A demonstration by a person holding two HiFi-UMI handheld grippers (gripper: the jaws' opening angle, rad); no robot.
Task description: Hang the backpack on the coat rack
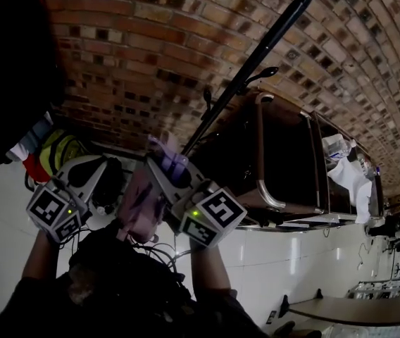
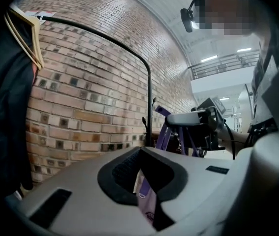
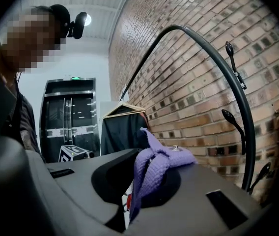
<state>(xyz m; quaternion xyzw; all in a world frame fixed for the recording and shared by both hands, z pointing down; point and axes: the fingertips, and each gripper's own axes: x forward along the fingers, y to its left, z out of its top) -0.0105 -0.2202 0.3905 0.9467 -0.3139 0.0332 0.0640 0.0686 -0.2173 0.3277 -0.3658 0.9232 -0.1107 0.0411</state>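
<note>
The backpack point(image 1: 142, 197) is pale purple and hangs between my two grippers in the head view. My left gripper point(image 1: 105, 180) is shut on a purple strap point(image 2: 147, 193) that runs down between its jaws. My right gripper point(image 1: 169, 167) is shut on a knotted purple woven strap point(image 3: 155, 167). The black coat rack point(image 1: 258, 53) is a curved pole against the brick wall, just beyond the right gripper. Its hooks point(image 3: 232, 116) stick out on the pole's right side, and no strap is on them. From the left gripper view the right gripper point(image 2: 198, 122) shows ahead with purple straps under it.
A dark garment on a wooden hanger point(image 2: 12, 92) hangs at the left, also in the right gripper view point(image 3: 124, 128). A dark brown cabinet with a metal frame point(image 1: 284, 167) stands right of the rack, white cloth point(image 1: 351, 178) on it. A yellow-green item point(image 1: 60, 151) lies at the left.
</note>
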